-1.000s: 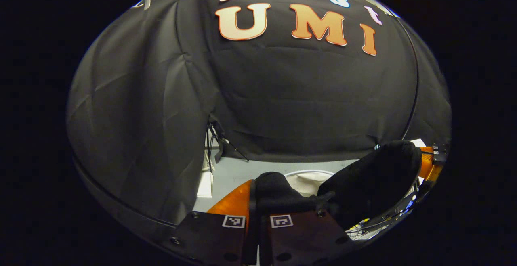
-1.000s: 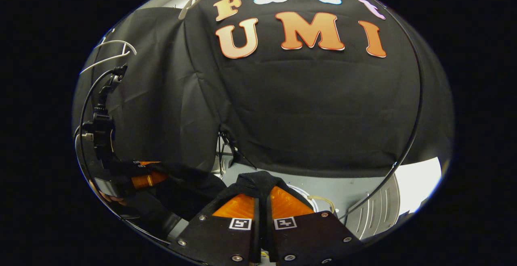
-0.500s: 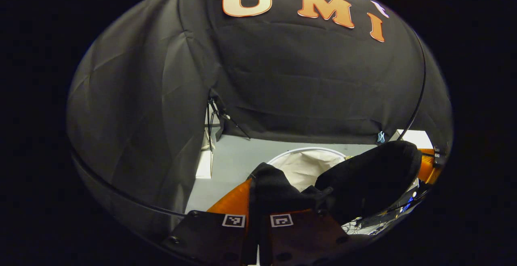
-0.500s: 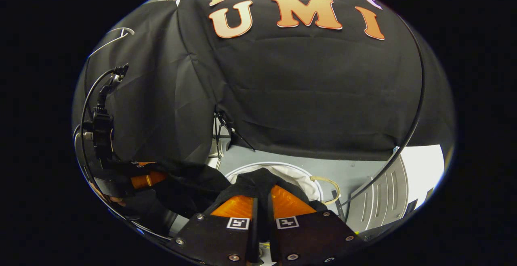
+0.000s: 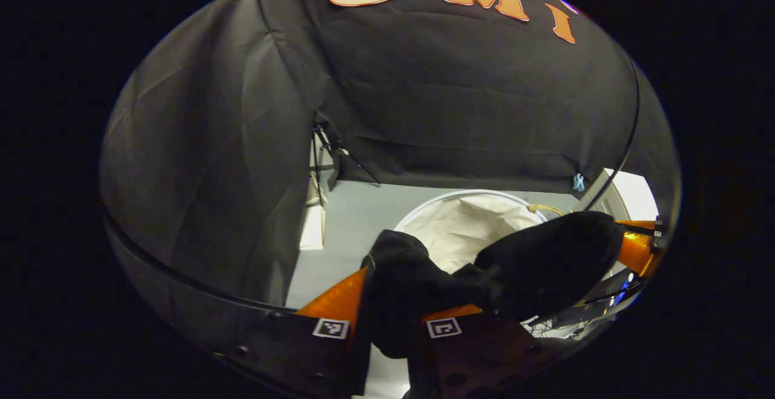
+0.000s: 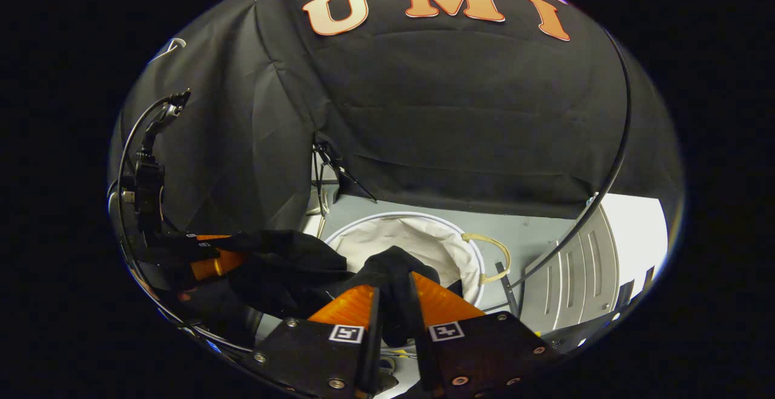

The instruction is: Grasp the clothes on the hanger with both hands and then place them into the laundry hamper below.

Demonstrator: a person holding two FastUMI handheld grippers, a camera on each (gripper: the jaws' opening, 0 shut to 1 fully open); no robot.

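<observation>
The black garment [image 5: 399,278] hangs bunched between the fingers of my left gripper [image 5: 396,302], whose jaws stand apart around the cloth. It stretches right to the other gripper [image 5: 633,247]. In the right gripper view the same garment [image 6: 393,269] sits between the parted fingers of my right gripper [image 6: 393,293] and sags left to the left gripper [image 6: 212,260], held by a hand. The round white laundry hamper [image 5: 466,194] stands on the floor just beyond and below the cloth, with its rim [image 6: 387,216] and pale lining showing.
A grey floor [image 5: 357,217] spreads around the hamper. A light handle loop [image 6: 493,244] sticks out of its right side. A pale slatted cabinet [image 6: 575,260] stands to the right. Tripod legs [image 6: 332,166] stand at the wall's foot. A black cable [image 6: 611,169] arcs down the right.
Both grippers have come lower and tilted down, so the hamper shows larger. The fingers of both have spread apart, and the garment now sags over the hamper.
</observation>
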